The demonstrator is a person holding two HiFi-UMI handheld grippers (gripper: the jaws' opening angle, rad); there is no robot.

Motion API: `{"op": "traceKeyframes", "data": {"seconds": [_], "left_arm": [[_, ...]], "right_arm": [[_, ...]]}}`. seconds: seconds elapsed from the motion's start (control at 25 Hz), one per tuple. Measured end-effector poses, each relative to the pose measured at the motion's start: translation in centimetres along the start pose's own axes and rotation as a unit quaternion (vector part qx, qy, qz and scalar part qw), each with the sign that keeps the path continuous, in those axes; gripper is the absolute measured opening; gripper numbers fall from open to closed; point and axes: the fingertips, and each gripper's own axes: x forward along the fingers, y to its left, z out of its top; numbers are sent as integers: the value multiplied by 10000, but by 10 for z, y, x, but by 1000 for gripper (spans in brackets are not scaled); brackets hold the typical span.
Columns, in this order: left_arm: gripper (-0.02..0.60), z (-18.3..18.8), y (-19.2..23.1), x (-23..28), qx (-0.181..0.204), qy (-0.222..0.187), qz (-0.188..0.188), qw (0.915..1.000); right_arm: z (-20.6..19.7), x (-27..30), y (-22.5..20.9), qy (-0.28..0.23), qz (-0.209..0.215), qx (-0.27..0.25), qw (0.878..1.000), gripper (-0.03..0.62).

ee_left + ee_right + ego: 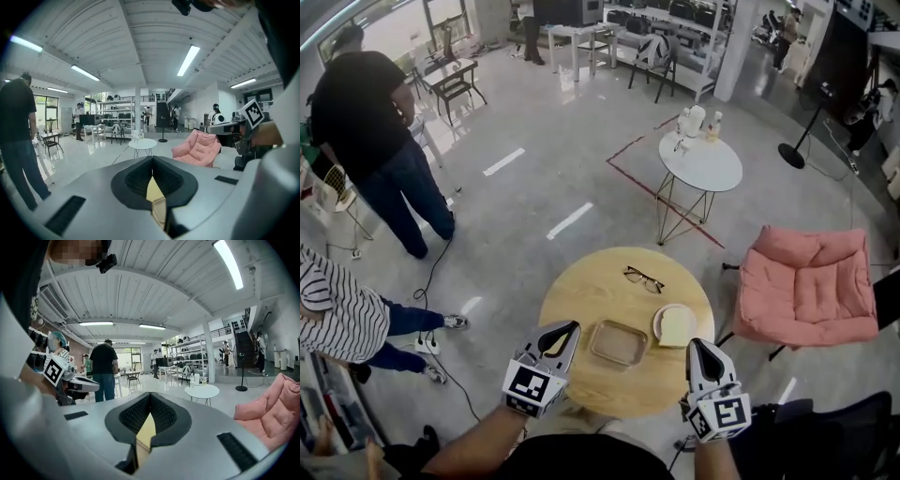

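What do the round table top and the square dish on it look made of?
Round tan table top: likely wood or veneer, matte, by its even warm colour; grain too small to see. Square shallow dish: probably clear glass or plastic, as the table colour shows through it.

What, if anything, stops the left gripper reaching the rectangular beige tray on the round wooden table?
Probably yes: only bare table lies between the left gripper and the tray; its jaws are shut.
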Motion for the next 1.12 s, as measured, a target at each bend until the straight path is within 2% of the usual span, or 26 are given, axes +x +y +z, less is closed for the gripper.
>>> {"op": "traceKeyframes", "data": {"seconds": [0.16,0.56,0.88,1.12], "left_arm": [[18,-14,10,12,-286,214,-101,9993],[18,-61,17,39,-514,781,-322,9951],[18,-105,18,61,-768,1326,-545,9867],[18,-137,10,79,-766,1628,-735,9809]], "right_arm": [[-22,21,-1,331,58,114,9994,14],[-77,57,0,1012,171,344,9941,14],[-114,77,-8,1439,-4,512,9883,14],[-147,83,-15,1703,-28,636,9833,14]]}}
